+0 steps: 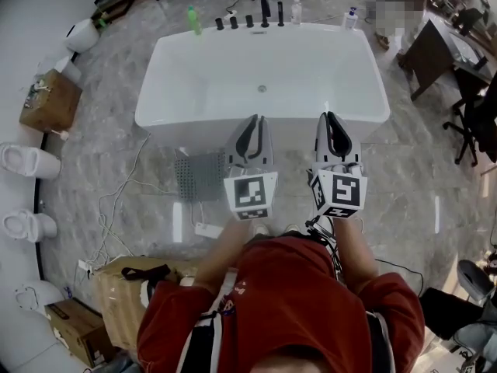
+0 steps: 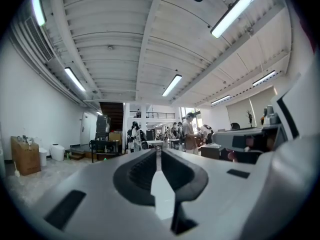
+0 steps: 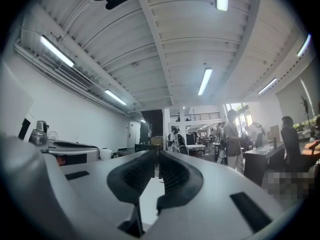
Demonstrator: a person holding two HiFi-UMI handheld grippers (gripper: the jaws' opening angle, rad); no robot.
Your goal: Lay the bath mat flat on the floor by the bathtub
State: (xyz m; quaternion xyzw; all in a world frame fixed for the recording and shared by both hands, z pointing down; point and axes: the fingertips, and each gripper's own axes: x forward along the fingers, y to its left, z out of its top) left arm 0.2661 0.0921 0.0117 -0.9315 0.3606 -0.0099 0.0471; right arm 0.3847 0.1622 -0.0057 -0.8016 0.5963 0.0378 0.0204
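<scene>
A: Well, how are the jaws kept?
B: On the left gripper (image 1: pixel 256 120) and right gripper (image 1: pixel 329 117) they are pressed together; nothing is gripped.
A: And the mat (image 1: pixel 200 176)?
B: It is laid on the floor (image 1: pixel 116 146) beside the tub (image 1: pixel 147 115), left of both.

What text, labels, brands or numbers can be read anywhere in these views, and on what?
No legible text in any view.
Left gripper and right gripper cubes: square marker patterns only, no letters.
Green bottle and white bottle on the bathtub rim: labels too small to read.
Cardboard box: any print too small to read.
Red shirt: small print, blurred.
</scene>
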